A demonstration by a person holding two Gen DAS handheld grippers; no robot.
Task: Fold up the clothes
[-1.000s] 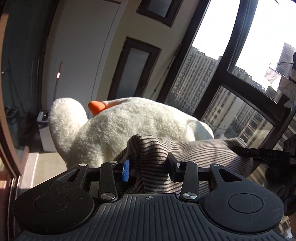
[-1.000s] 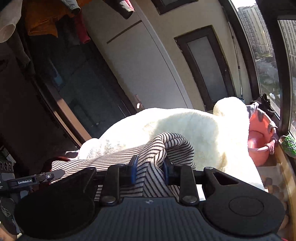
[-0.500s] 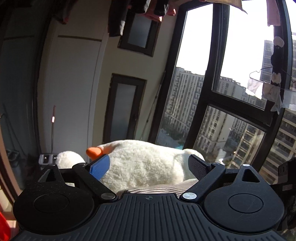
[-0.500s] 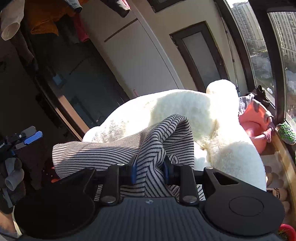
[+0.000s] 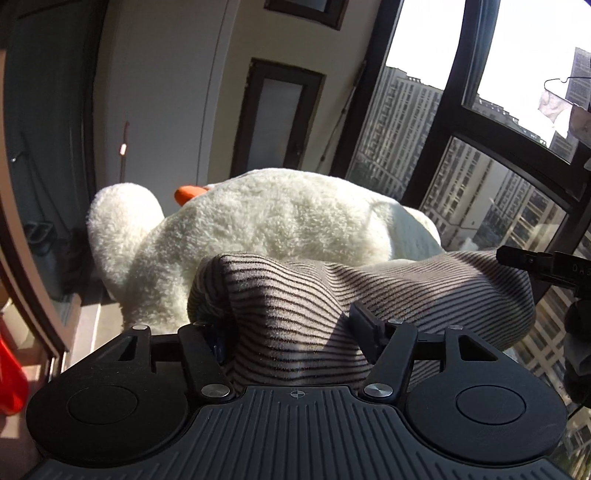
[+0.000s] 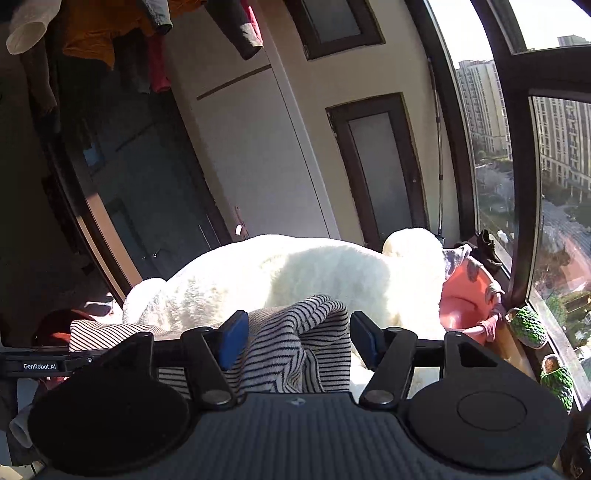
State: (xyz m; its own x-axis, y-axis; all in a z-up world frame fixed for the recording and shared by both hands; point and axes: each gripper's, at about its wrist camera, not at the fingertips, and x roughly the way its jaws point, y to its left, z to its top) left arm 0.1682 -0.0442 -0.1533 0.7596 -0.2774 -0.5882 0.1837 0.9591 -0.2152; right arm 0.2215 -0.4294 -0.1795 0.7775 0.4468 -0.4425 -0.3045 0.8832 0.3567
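A striped garment (image 5: 332, 291) with thin dark lines on pale cloth lies bunched on a big white plush duck (image 5: 280, 221). In the left wrist view my left gripper (image 5: 291, 328) has its jaws part open around a fold of the garment, with cloth filling the gap. In the right wrist view my right gripper (image 6: 299, 339) is open, its blue pads (image 6: 232, 339) apart, and the garment (image 6: 295, 347) lies loose between them. The other gripper's tip (image 5: 535, 262) shows at the right of the left wrist view.
The plush duck (image 6: 295, 273) has an orange beak (image 5: 190, 192). A pink basin (image 6: 469, 299) sits by the window sill. Dark window frames (image 5: 454, 122) stand to the right. Clothes (image 6: 92, 33) hang overhead. A red object (image 5: 11, 376) is at the left edge.
My left gripper came back down from open in the air onto the garment fold. My right gripper opened and let go of the garment, which dropped lower onto the duck.
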